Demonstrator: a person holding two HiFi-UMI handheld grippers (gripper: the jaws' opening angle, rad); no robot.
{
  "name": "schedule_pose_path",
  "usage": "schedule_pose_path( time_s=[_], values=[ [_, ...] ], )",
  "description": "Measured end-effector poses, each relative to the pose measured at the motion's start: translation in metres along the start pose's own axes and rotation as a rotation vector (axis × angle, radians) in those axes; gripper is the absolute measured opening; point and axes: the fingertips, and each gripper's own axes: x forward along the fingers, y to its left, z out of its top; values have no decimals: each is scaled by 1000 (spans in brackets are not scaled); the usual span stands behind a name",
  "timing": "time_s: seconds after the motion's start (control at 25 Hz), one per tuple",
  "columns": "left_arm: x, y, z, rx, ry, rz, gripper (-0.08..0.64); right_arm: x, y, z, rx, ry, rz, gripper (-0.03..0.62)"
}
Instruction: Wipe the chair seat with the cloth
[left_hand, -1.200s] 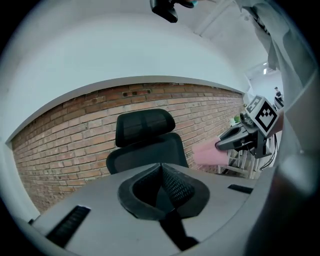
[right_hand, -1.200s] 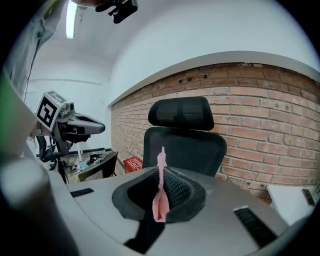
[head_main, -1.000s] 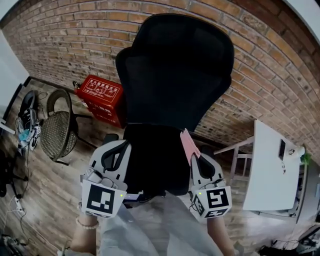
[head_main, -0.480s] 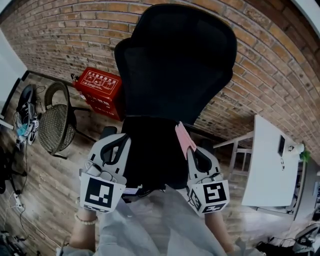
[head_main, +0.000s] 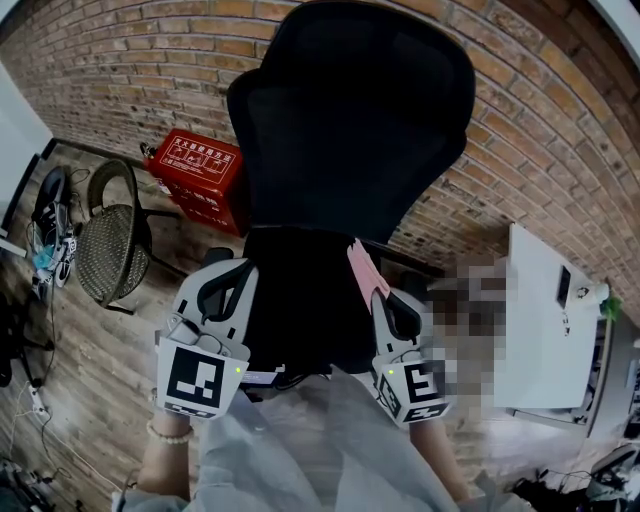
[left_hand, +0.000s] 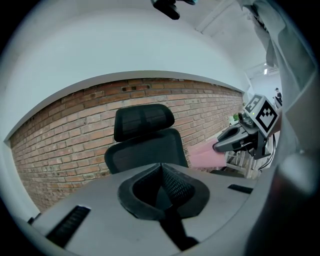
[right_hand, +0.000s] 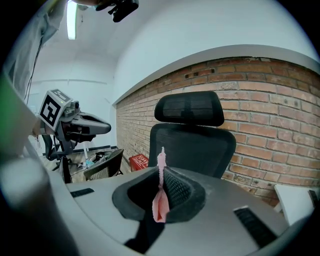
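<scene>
Brick wall (head_main: 560, 140) backs the office chair (head_main: 350, 130); we pinch the pink cloth (head_main: 362, 275) in our right gripper (right_hand: 161, 192), at the right edge of the seat (head_main: 300, 310); our left gripper (left_hand: 161, 182) is closed, empty

- Office chair backrest (head_main: 350, 120): black mesh, matt, fine open weave
- Cloth (head_main: 362, 275): thin soft pink fabric, matt
- Left gripper (left_hand: 161, 172), right gripper (right_hand: 161, 185): smooth matt grey plastic shells; black pads (right_hand: 177, 190) ribbed, rubbery-looking
- Wall (head_main: 120, 60): rough red brick, pale mortar
- Floor (head_main: 90, 370): dull wood planks
- Side chair (head_main: 108, 258): woven, wicker-like
- Table (head_main: 535, 330): smooth white top
</scene>
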Motion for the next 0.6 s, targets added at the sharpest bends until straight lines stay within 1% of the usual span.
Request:
schedule_pose_path(
  time_s=[0.6],
  values=[
    [1,-4,-2,-3,10,-8,18,0,3,-3,-2,9,6,49]
  ],
)
